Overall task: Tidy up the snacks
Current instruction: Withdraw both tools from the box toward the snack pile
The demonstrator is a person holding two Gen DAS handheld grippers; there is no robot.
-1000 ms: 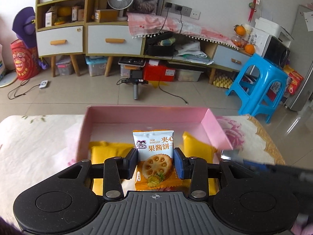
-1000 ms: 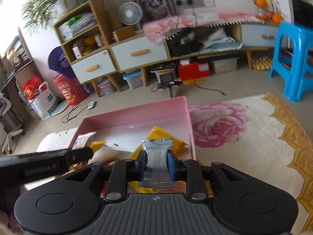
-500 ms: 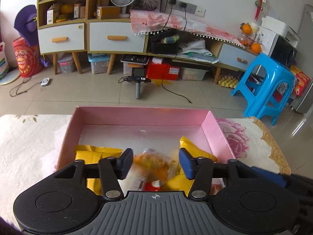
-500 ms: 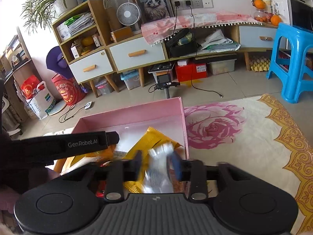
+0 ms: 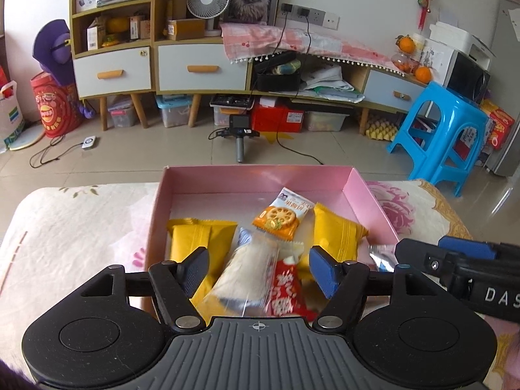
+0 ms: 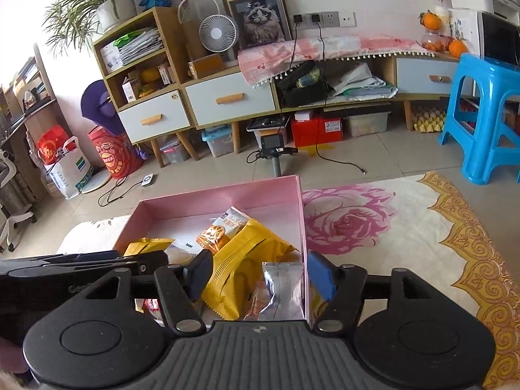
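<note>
Left gripper point(image 5: 258, 271) & right gripper point(image 6: 256, 274) are both spreading, pinching nothing. Jam biscuit pack point(image 5: 280, 217) and silver packet point(image 6: 282, 287), clamped a sec ago, are now lying loose in pink box point(image 5: 260, 175), so both drops look done.

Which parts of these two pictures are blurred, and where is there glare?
Left wrist view: the clear-wrapped pale snack and the red packet are motion-blurred; the pink cardboard box is sharp. Right wrist view: glare whitens the upper-left corner near the potted plant.
</note>
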